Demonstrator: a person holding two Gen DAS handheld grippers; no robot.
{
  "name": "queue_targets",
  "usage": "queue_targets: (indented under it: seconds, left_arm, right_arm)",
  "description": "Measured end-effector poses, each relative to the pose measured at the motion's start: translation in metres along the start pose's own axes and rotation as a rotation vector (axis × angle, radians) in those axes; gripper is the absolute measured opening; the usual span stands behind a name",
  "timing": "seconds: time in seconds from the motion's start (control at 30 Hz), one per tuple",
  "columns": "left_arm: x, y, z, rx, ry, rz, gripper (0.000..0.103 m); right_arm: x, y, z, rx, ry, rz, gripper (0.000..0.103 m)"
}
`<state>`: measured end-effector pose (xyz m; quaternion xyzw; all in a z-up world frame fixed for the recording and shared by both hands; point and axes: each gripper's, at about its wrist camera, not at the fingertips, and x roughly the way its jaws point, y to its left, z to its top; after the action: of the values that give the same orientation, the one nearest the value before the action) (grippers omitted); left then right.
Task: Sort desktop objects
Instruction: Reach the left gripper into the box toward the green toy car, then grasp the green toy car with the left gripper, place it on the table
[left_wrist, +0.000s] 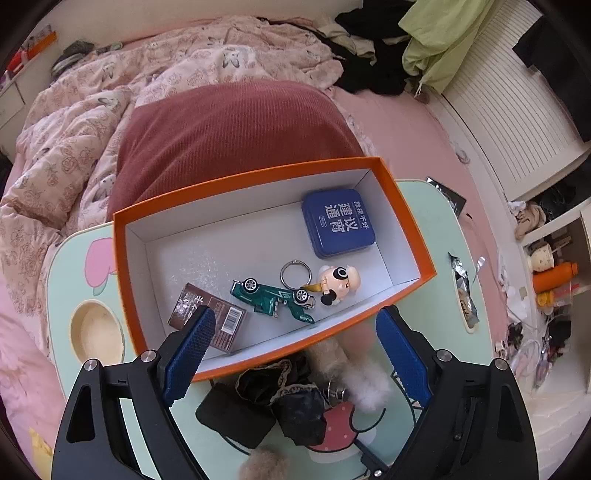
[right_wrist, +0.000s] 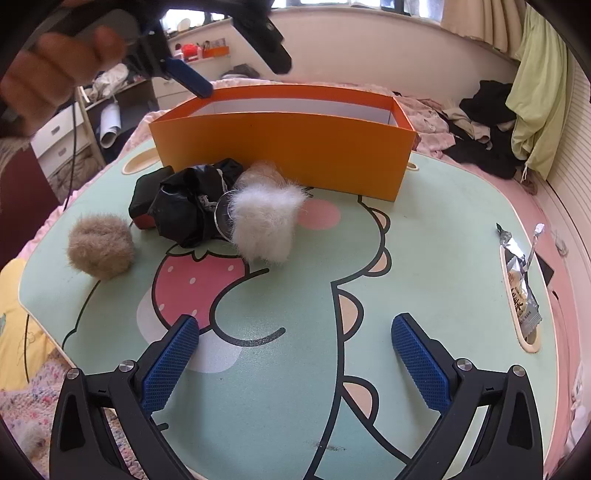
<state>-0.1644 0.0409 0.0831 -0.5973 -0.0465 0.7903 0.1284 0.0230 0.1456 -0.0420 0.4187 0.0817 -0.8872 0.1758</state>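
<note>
The white fluffy pompom (right_wrist: 266, 225) is lying on the desk (right_wrist: 424, 258) beside the orange box (right_wrist: 280, 147), likely light, soft and squashy, best pinched across its middle. The left gripper (left_wrist: 295, 332) is hovering open and empty over the box; the right gripper (right_wrist: 295, 354) is also gaping, empty.

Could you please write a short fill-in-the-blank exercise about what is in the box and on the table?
1. The toy car lies inside the ____ box.
2. The tin in the box is ____.
3. The white fluffy ball sits on the table, ____ the box.
4. The left gripper holds ____.

Missing words: orange; blue; outside; nothing
</note>
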Motion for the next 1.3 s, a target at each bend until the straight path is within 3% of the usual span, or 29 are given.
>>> queue_targets:
  seconds: [0.17, 0.23, 0.3, 0.4, 0.5, 0.67, 0.87, 0.97, 1.13, 1.3]
  left_arm:
    - [0.024, 0.005, 0.013, -0.029, 0.045, 0.036, 0.086]
    - [0.035, 0.007, 0.015, -0.037, 0.082, 0.053, 0.071]
    - [0.046, 0.008, 0.014, -0.038, 0.124, 0.062, 0.066]
    - [0.051, 0.005, 0.013, -0.018, 0.121, 0.104, 0.065]
    - [0.055, 0.006, 0.017, -0.039, 0.133, 0.097, 0.067]
    - [0.068, 0.016, 0.027, -0.096, 0.159, 0.024, 0.066]
    - [0.062, 0.013, 0.029, -0.064, 0.096, 0.073, 0.066]
    - [0.044, 0.017, 0.025, -0.060, 0.031, 0.042, 0.065]
    - [-0.019, 0.014, 0.006, -0.041, -0.141, -0.040, 0.065]
    - [-0.065, 0.014, -0.038, 0.000, -0.239, -0.109, 0.065]
  right_arm:
    - [0.000, 0.000, 0.000, -0.001, -0.002, 0.002, 0.103]
    - [0.000, 0.000, 0.000, -0.001, -0.002, 0.002, 0.103]
    - [0.000, 0.000, 0.000, -0.001, -0.002, 0.002, 0.103]
    - [0.000, 0.000, 0.000, -0.002, -0.002, 0.002, 0.103]
    - [0.000, -0.001, 0.000, -0.003, -0.002, 0.002, 0.103]
    - [0.001, -0.001, 0.001, -0.003, -0.001, 0.003, 0.103]
    - [0.001, -0.001, 0.000, -0.003, -0.002, 0.003, 0.103]
    - [0.001, -0.001, 0.000, -0.003, -0.002, 0.003, 0.103]
    - [0.001, -0.002, 0.000, -0.002, -0.002, 0.001, 0.103]
    - [0.001, -0.002, 0.000, -0.002, -0.001, 0.001, 0.103]
